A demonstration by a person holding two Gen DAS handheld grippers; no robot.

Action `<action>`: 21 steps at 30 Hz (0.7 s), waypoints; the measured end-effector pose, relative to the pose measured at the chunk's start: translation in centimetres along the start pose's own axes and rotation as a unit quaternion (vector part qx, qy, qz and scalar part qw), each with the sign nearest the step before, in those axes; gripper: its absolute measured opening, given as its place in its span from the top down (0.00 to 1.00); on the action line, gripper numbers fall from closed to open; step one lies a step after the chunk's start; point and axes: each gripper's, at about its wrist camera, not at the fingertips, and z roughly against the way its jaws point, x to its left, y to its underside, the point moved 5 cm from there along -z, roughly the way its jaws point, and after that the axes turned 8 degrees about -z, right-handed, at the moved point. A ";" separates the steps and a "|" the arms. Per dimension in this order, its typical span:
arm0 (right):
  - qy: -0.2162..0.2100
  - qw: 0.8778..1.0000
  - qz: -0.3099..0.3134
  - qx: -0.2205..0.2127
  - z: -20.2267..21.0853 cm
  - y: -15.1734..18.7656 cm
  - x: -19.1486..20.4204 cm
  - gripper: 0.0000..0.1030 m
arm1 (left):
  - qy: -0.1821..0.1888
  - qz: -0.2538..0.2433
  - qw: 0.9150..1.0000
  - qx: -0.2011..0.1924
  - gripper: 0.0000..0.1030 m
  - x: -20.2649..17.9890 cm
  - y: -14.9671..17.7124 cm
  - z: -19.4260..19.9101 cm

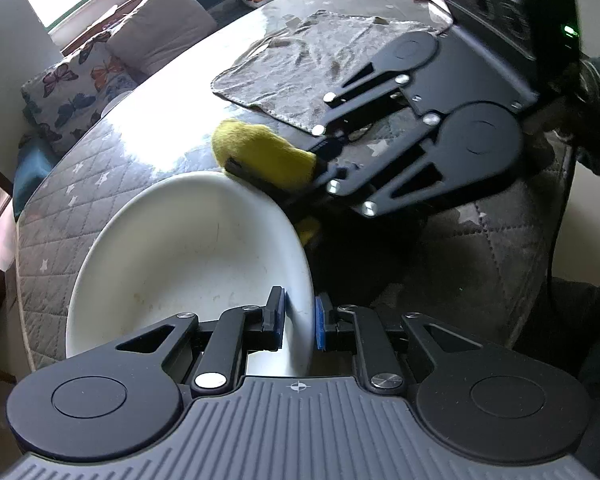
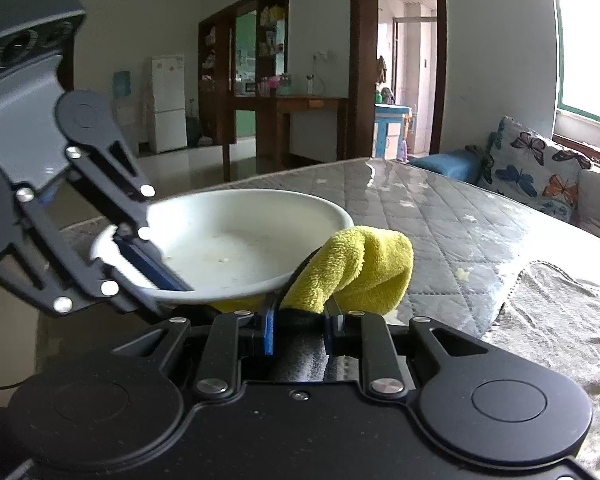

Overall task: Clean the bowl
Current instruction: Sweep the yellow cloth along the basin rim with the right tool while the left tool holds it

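**Wiping the Tilted Bowl**

Left gripper [image 1: 300,322] pinching the white bowl [image 1: 180,256] by its near rim, tilted above the quilted table [image 1: 80,208]. Right gripper [image 2: 298,330] clamped on the yellow cloth [image 2: 360,268], pressed at the rim farthest from the left fingers. Best done sweeping inward over the specks, rim pinch firm, pressure light.

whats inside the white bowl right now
The bowl holds only pale smears and a few small crumbs. The left gripper pinches its rim, hiding a strip. The yellow cloth sits at the rim, outside.
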 end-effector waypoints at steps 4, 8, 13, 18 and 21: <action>0.015 1.000 0.011 0.008 -0.9 -0.1 -0.3 0.77 | 0.004 -0.004 1.000 0.003 0.85 -0.2 0.3 -0.2; 0.031 0.999 0.026 0.015 -1.6 -0.1 -0.4 0.78 | 0.004 -0.007 1.000 0.004 0.84 -0.4 0.4 -0.5; 0.043 0.998 0.041 0.020 -2.4 0.0 -0.5 0.78 | 0.005 -0.005 1.000 0.004 0.84 -0.5 0.5 -0.6; 0.041 0.997 0.052 0.028 -2.1 0.6 0.0 0.78 | 0.004 0.001 1.000 0.005 0.83 -0.5 0.5 -0.7; 0.041 0.997 0.058 0.032 -1.9 0.9 0.3 0.78 | 0.002 0.013 1.000 0.003 0.83 -0.3 0.1 -0.9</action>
